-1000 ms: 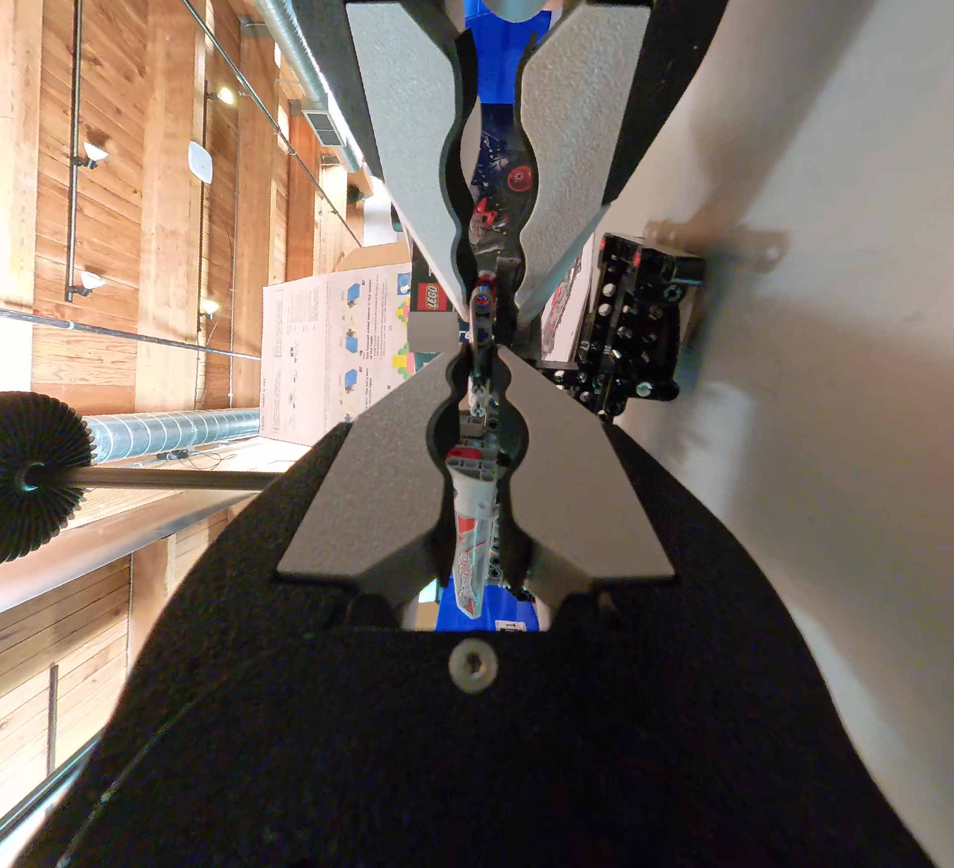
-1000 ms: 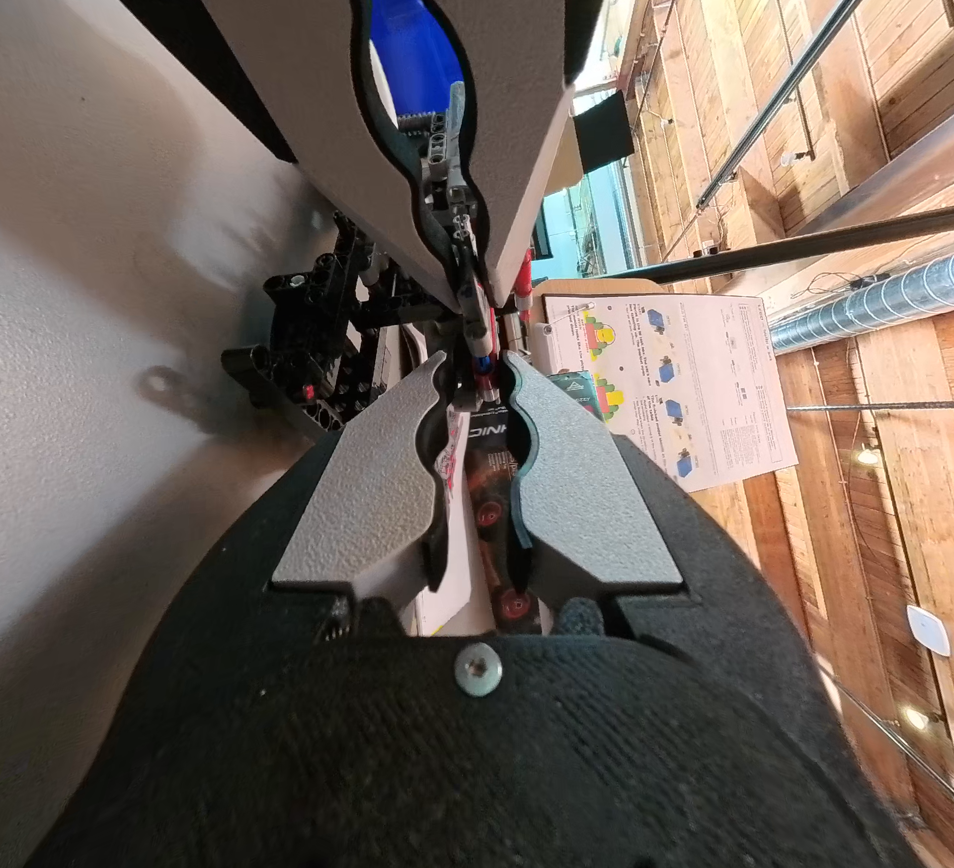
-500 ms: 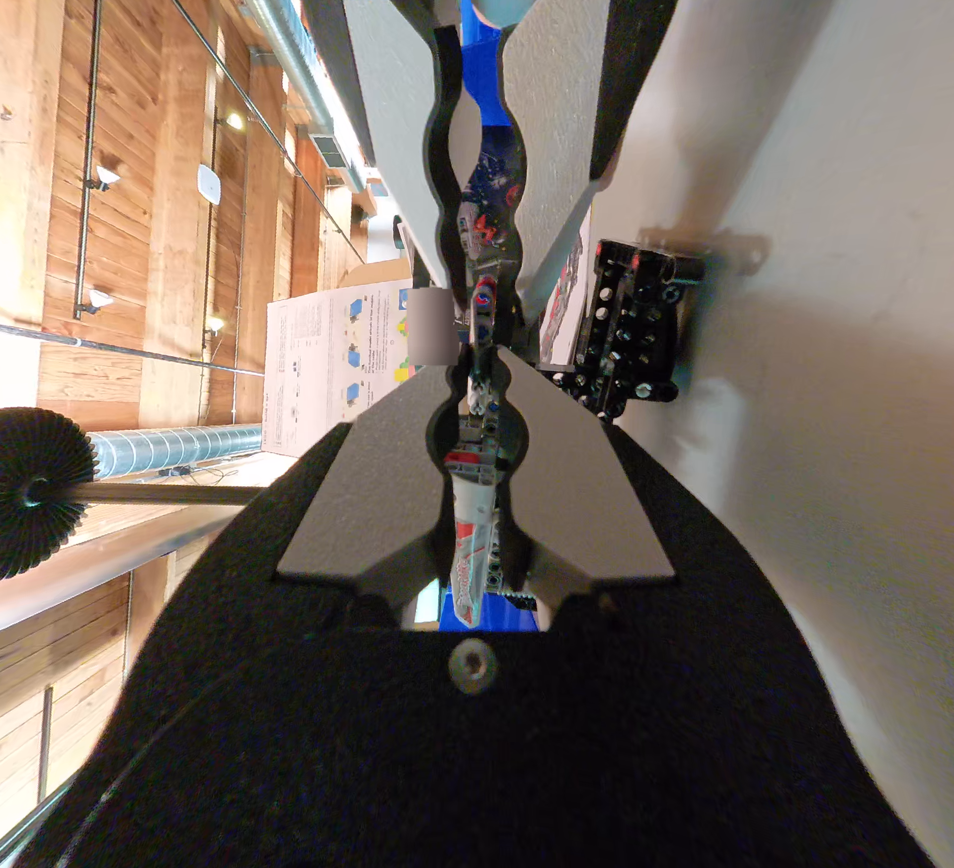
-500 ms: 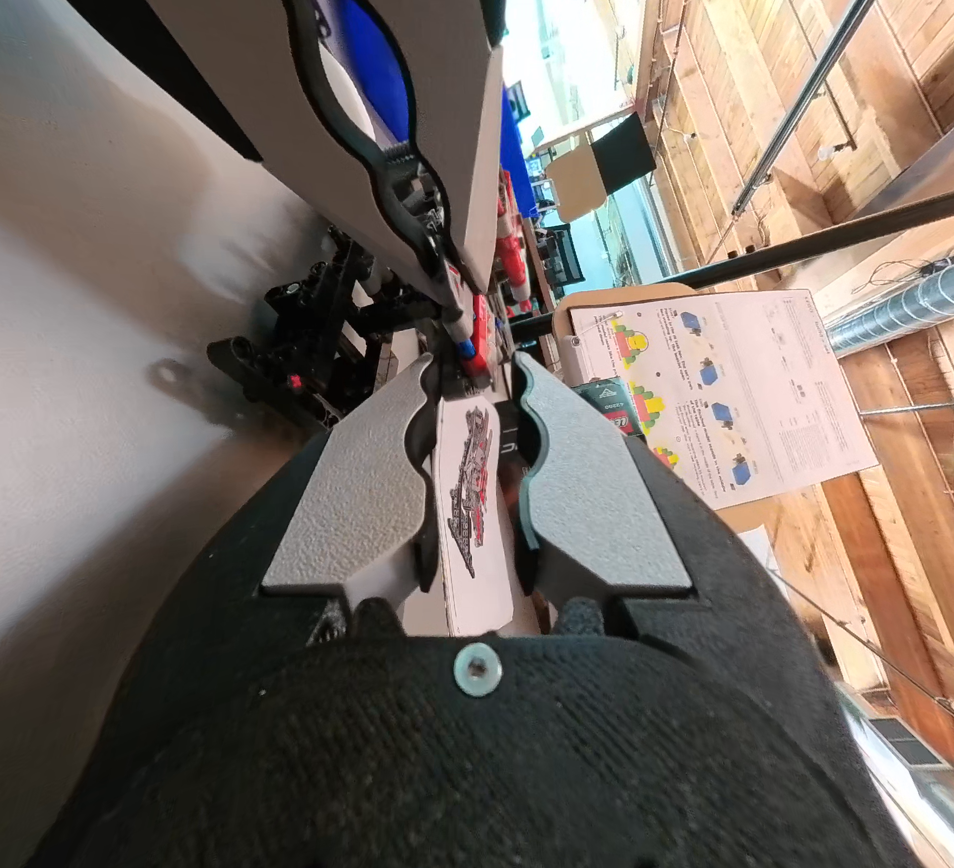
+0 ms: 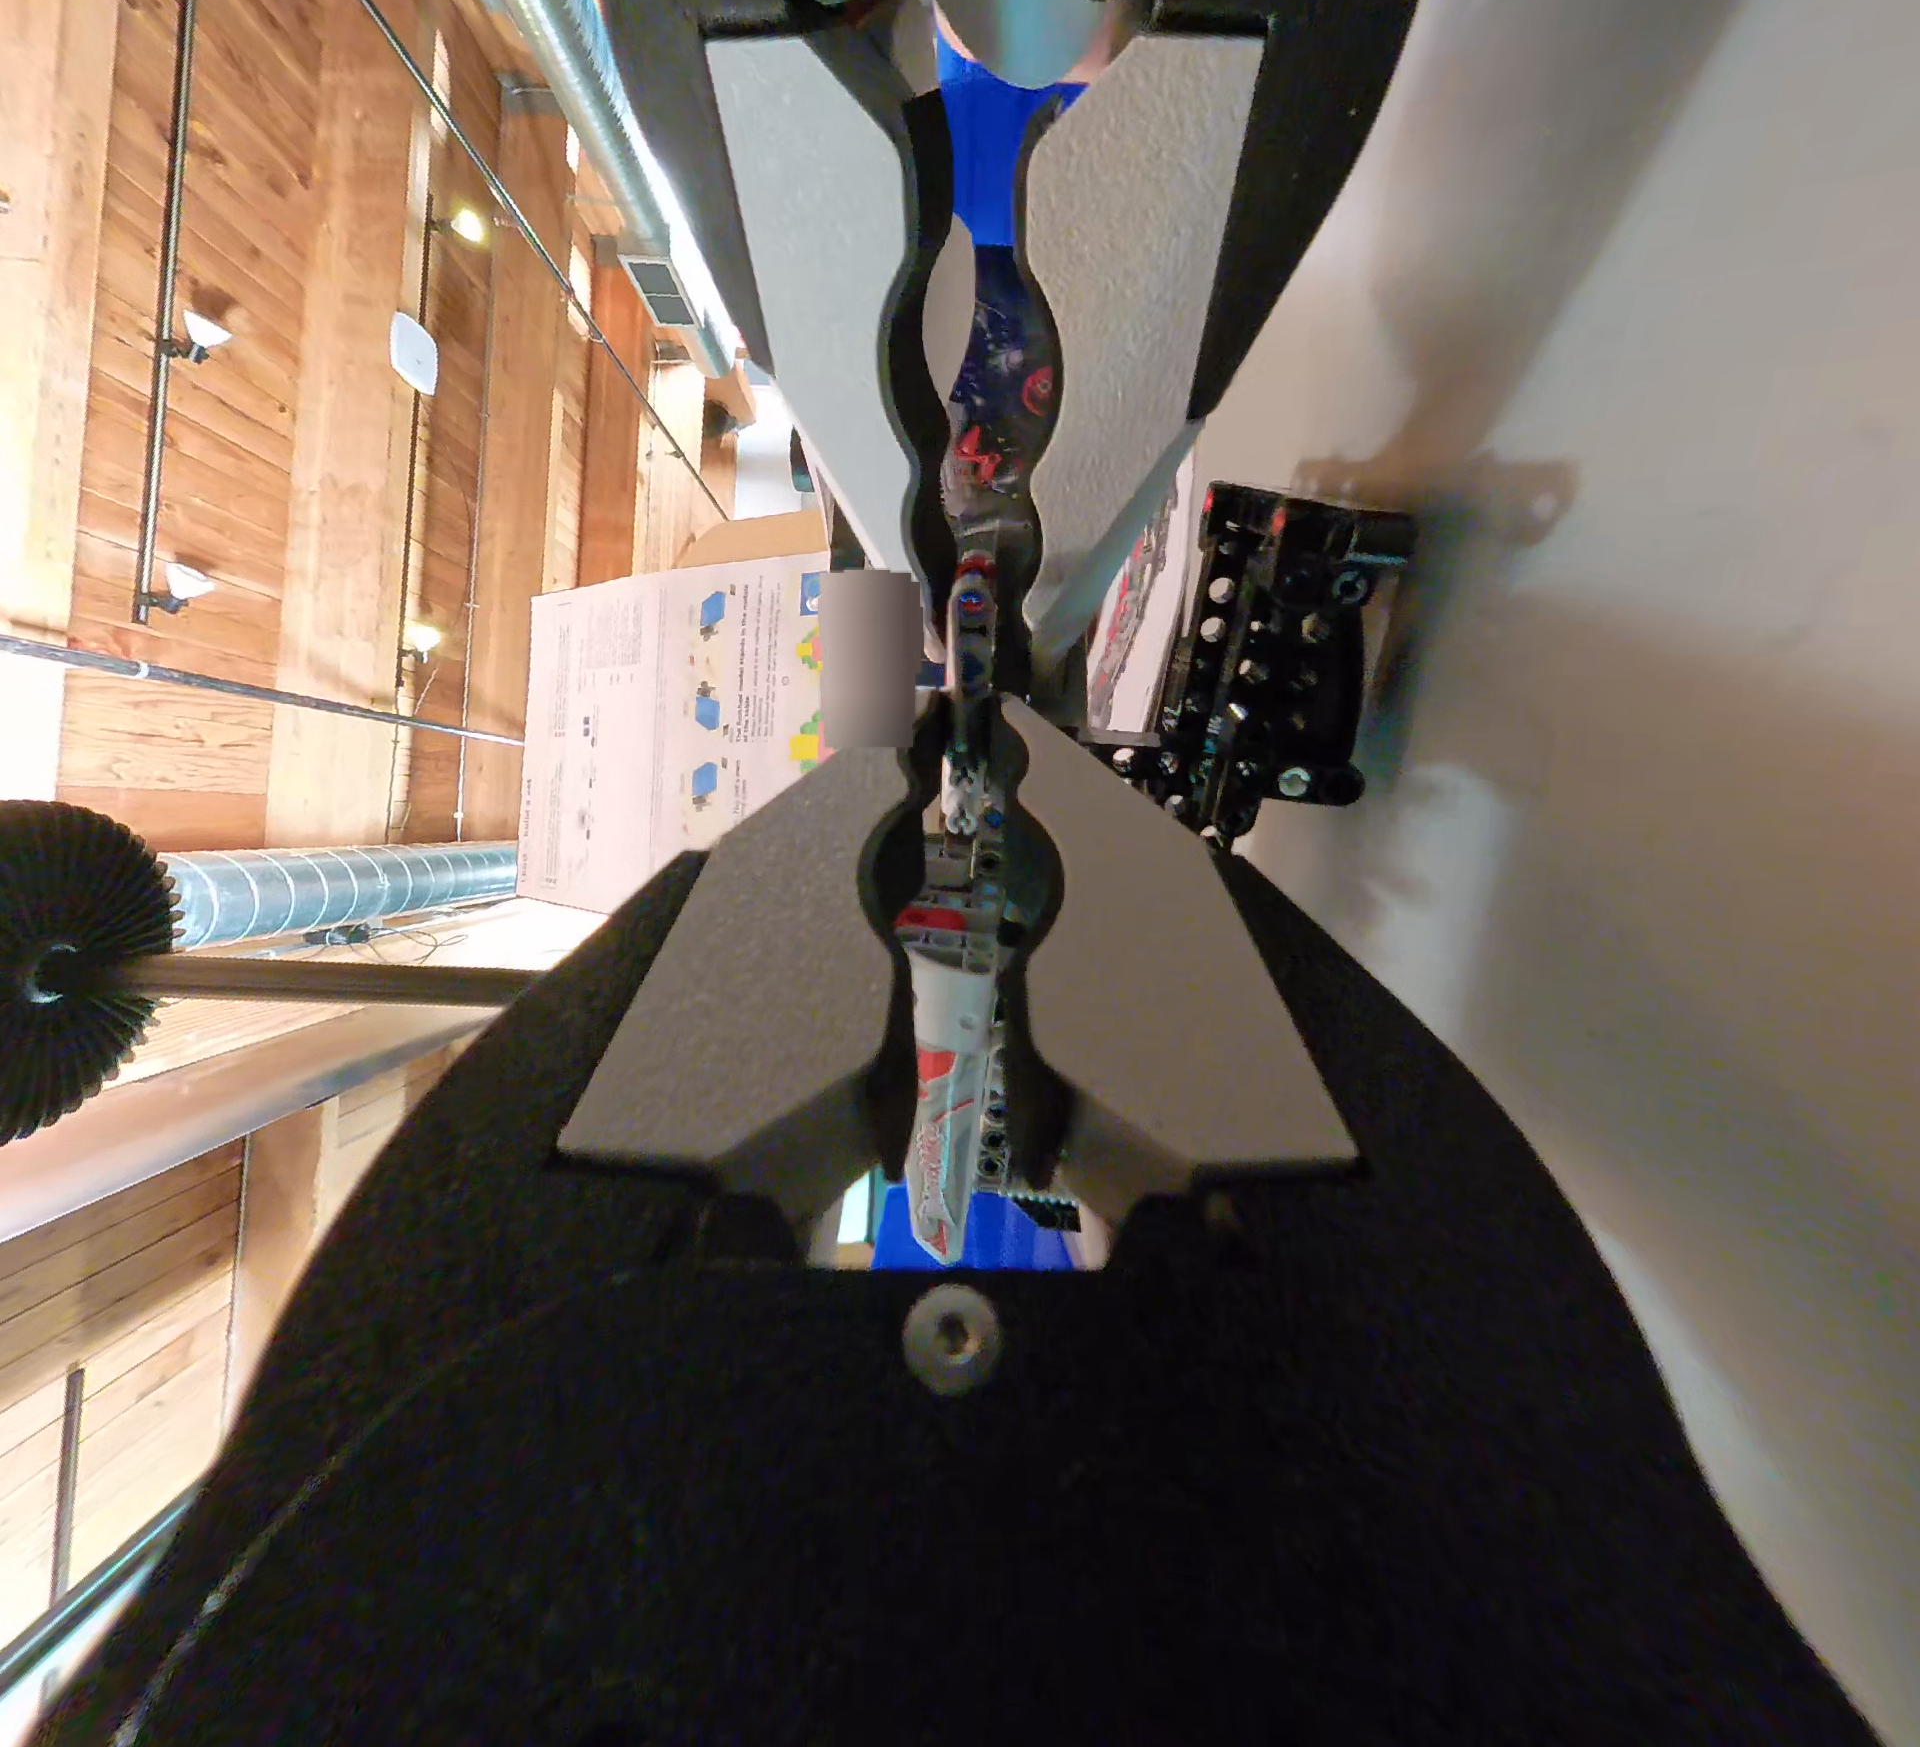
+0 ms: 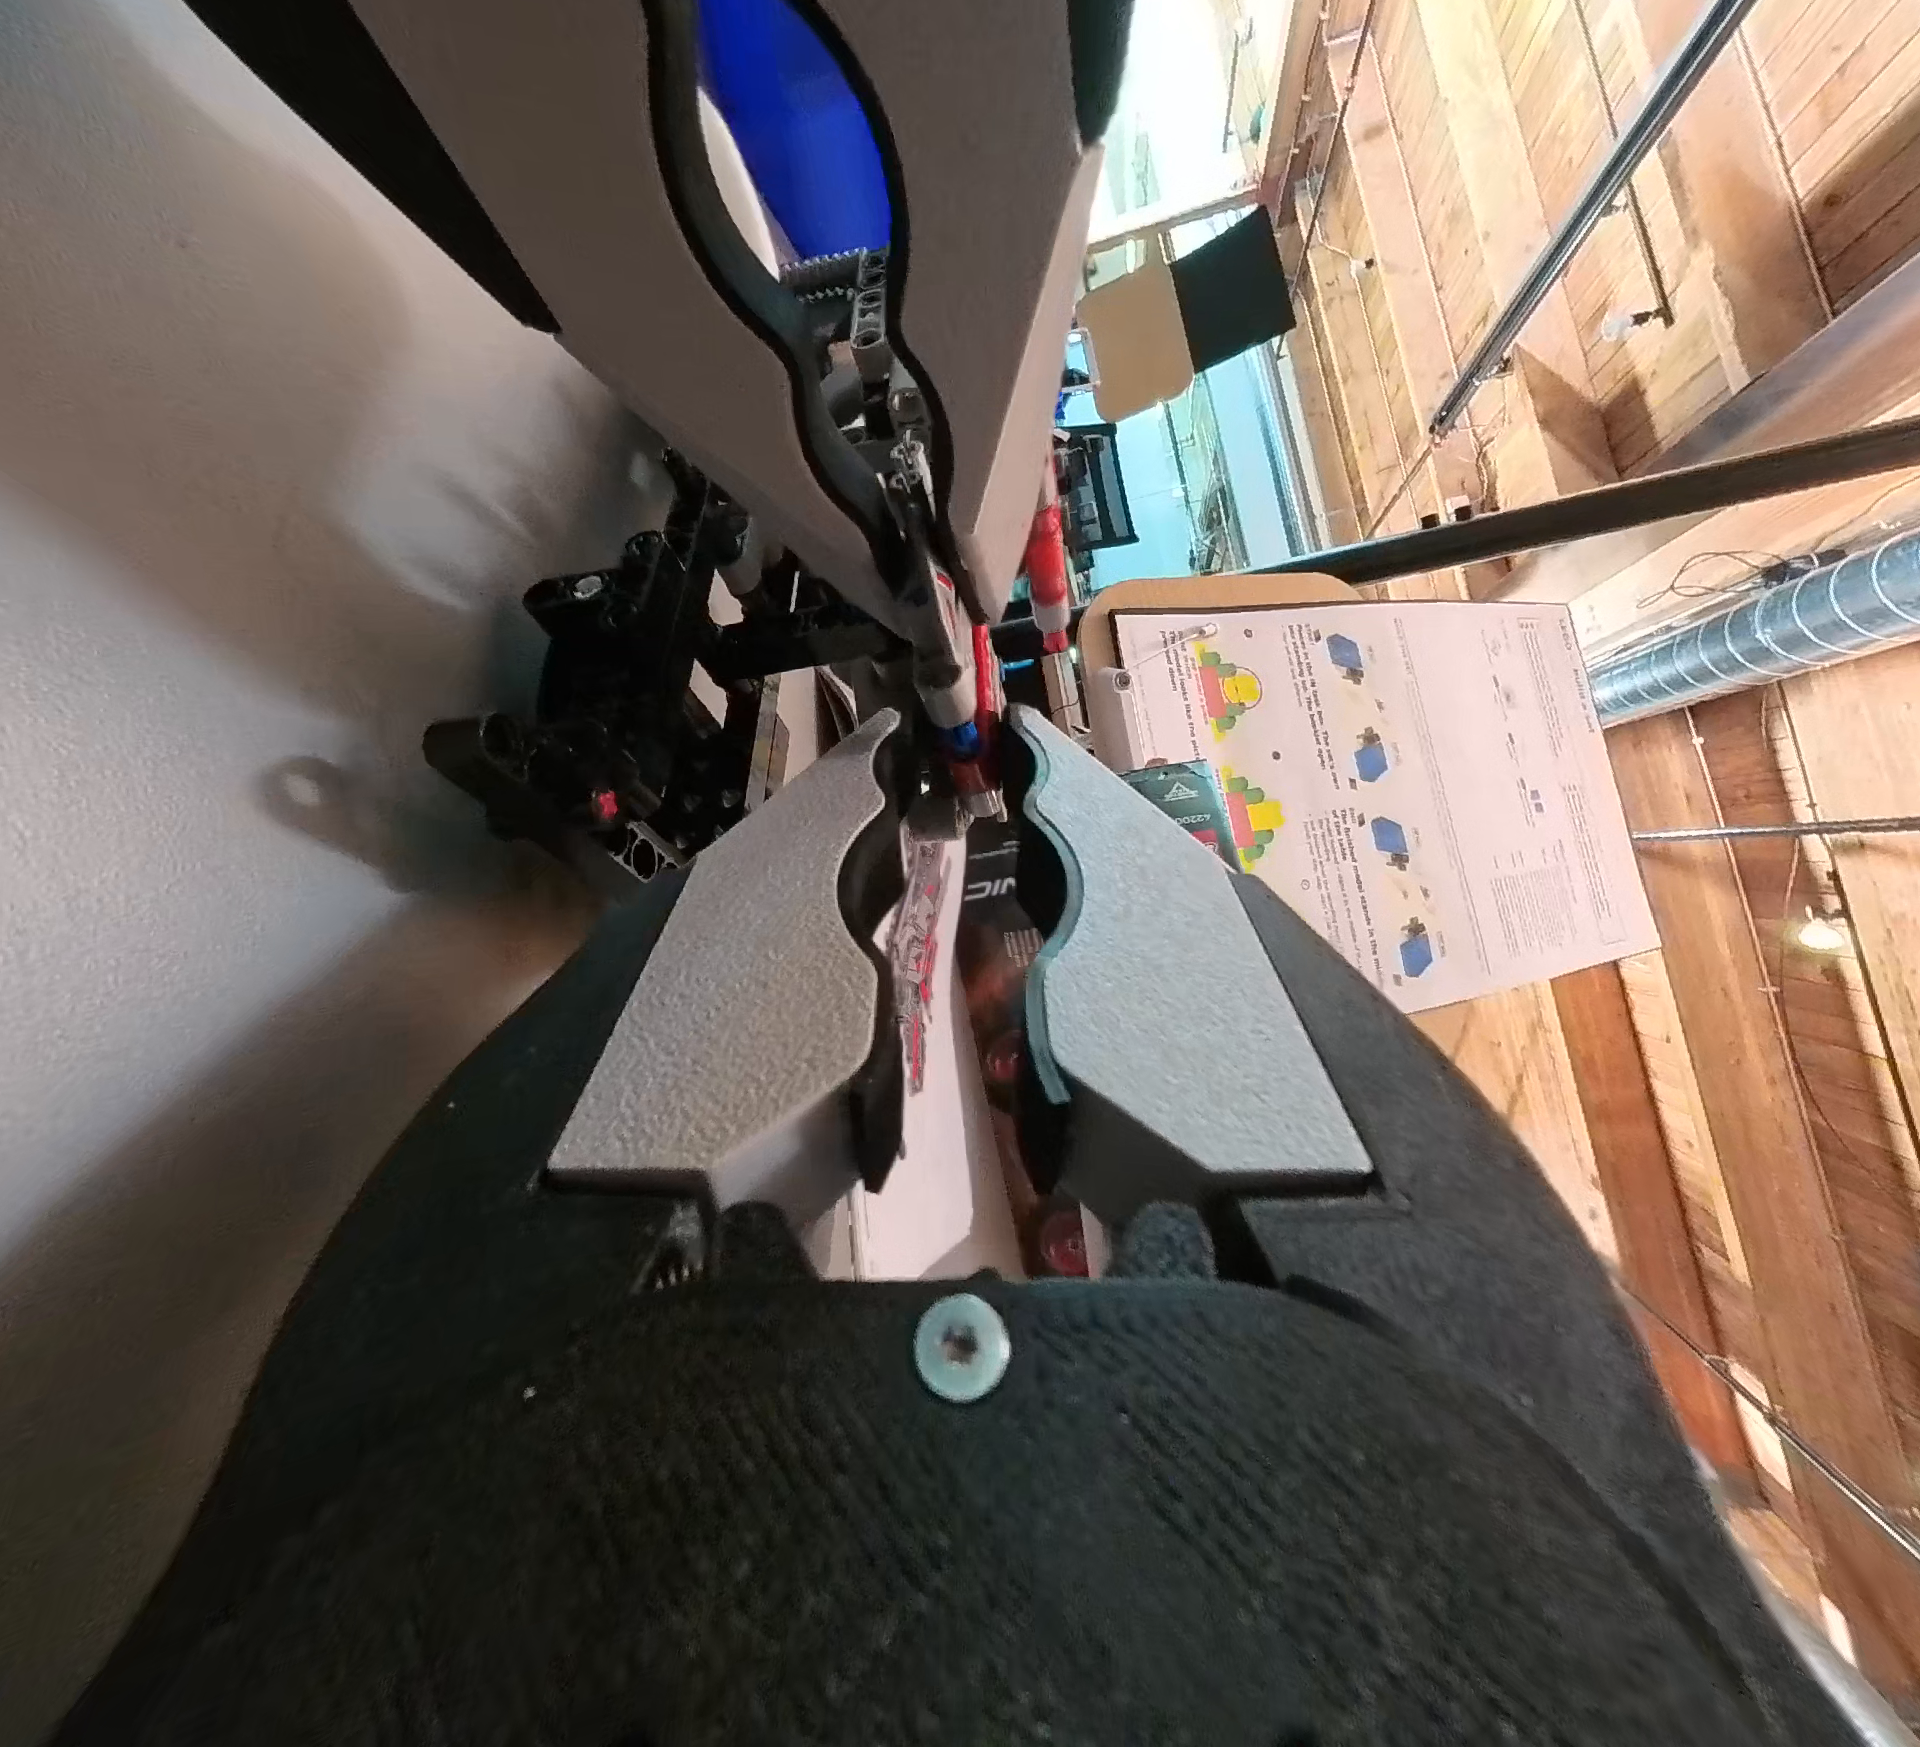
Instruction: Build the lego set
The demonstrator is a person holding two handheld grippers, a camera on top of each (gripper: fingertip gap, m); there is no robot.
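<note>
Right tongs (image 6: 951, 741) returned, both tongs clamping lego piece (image 5: 951, 1001); black assembly (image 5: 1262, 658) beside.

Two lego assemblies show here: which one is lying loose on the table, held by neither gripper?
The black lego frame, resting on the white table untouched. The slimmer grey-and-red lego piece is clamped in the left gripper, its far end between the right gripper's fingers.
</note>
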